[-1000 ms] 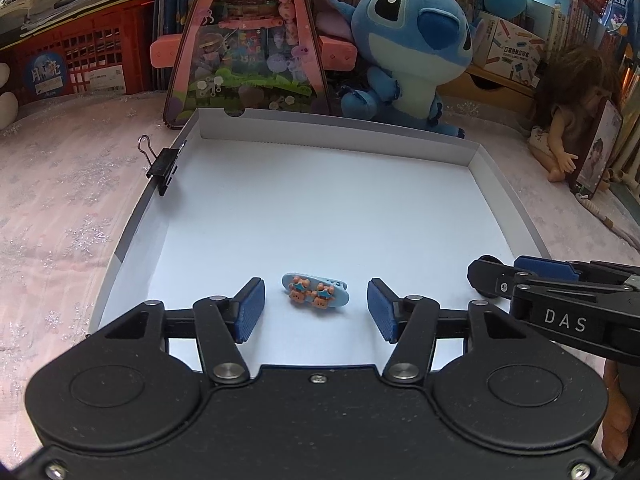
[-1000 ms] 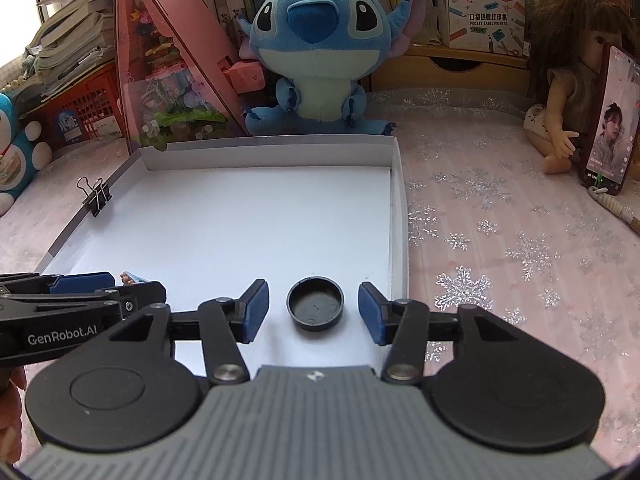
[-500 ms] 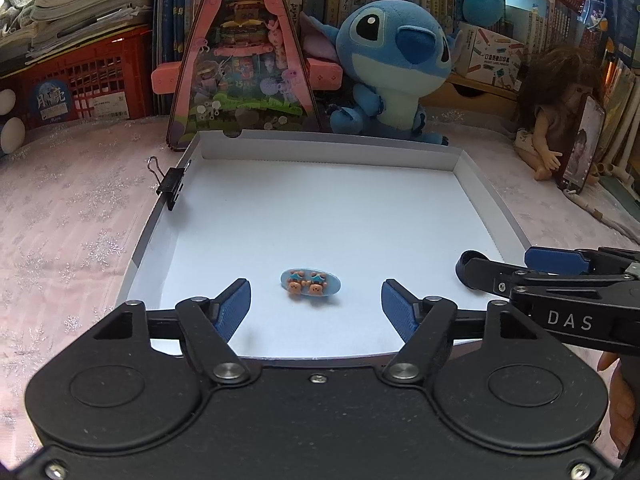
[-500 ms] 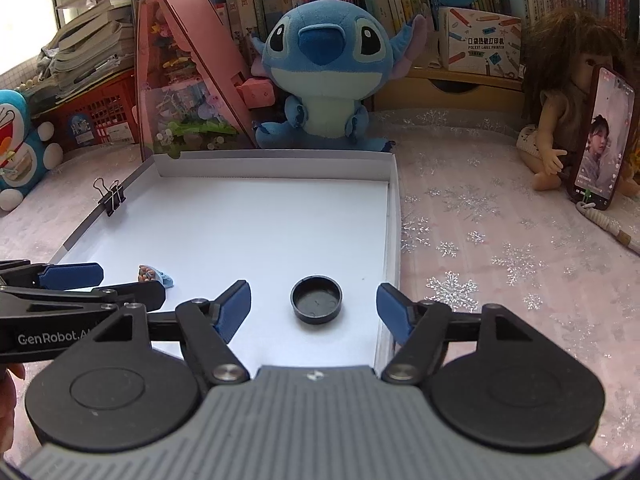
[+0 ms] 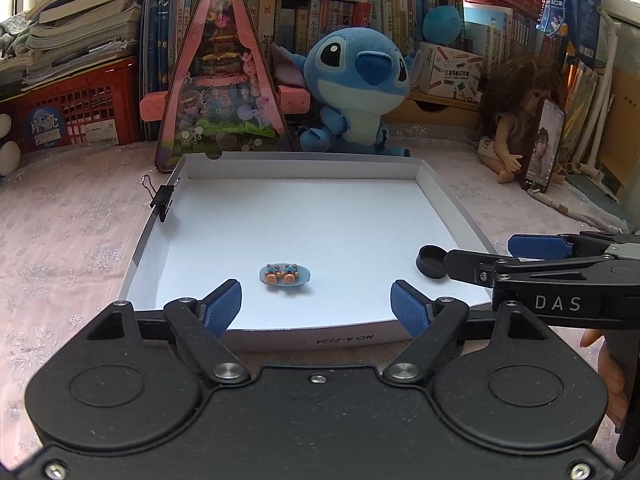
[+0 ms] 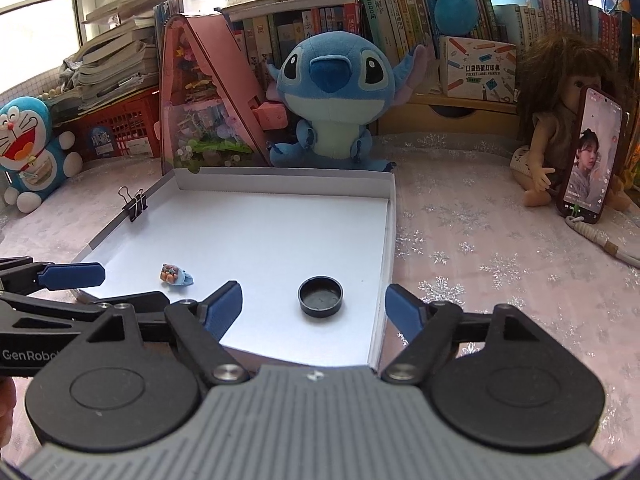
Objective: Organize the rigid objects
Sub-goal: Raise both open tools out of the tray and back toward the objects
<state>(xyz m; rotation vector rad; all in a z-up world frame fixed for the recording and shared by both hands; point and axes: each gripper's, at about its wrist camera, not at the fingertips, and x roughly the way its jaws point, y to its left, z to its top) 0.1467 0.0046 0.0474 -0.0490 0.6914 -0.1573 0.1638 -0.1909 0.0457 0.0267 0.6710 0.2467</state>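
Left wrist view: left gripper [image 5: 316, 298] is hovering at the near edge of the white tray [image 5: 452, 204], fingers released and spread wide, holding nothing. The blue hair clip [image 5: 285, 275] is lying flat on the tray floor just beyond the fingers, clear of both. The black cap [image 5: 431, 262] is sitting at the tray's right side, partly behind the right gripper's finger. A binder clip [image 5: 162, 202] is clamped on the tray's left wall.

Right wrist view: right gripper [image 6: 313, 307] is likewise released, empty, with the cap between the fingers but untouched.

Judgement: both pieces are placed, so the step is retreating; pulling straight back and up is keeping the fingers from dragging either piece.

Versus 1.0 s ago: both grippers are sitting farther back and higher, fingers spread wider; clip and cap are unmoved.
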